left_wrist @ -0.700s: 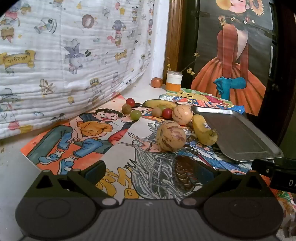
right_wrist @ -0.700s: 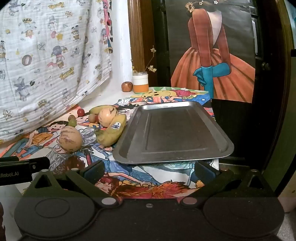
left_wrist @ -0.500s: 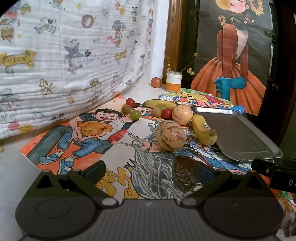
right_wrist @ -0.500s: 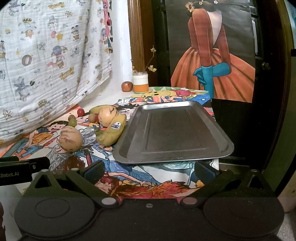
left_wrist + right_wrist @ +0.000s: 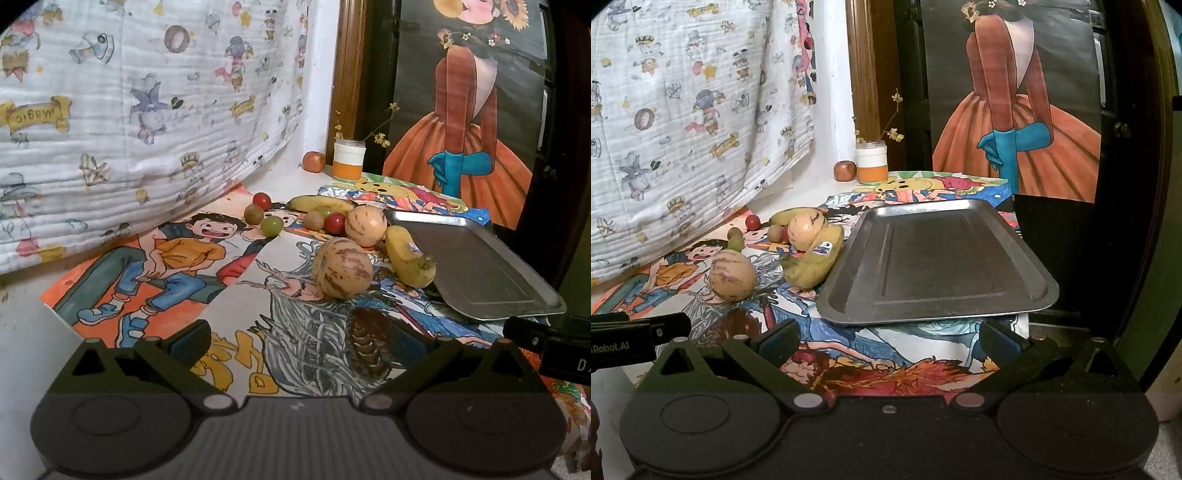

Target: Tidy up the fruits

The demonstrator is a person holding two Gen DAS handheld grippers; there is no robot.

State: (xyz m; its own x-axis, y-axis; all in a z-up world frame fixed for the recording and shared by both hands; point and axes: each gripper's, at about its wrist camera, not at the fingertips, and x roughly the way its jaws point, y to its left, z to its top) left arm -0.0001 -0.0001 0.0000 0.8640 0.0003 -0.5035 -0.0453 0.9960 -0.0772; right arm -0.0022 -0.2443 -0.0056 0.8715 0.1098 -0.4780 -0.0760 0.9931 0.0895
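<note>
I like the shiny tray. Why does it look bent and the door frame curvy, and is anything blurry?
Right wrist view: the fisheye lens bows the door frame and splays the metal tray, whose rim catches a soft sheen. Left wrist view: the fruit looks fairly sharp, the striped melon clearest; the dim corners darken.

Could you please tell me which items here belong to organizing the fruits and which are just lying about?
Belongs to the job:
- near striped melon
- far striped melon
- near banana
- far banana
- small round fruits
- metal tray, nothing in it

Just lying about:
- orange-and-white jar
- patterned cloth
- dress painting
</note>
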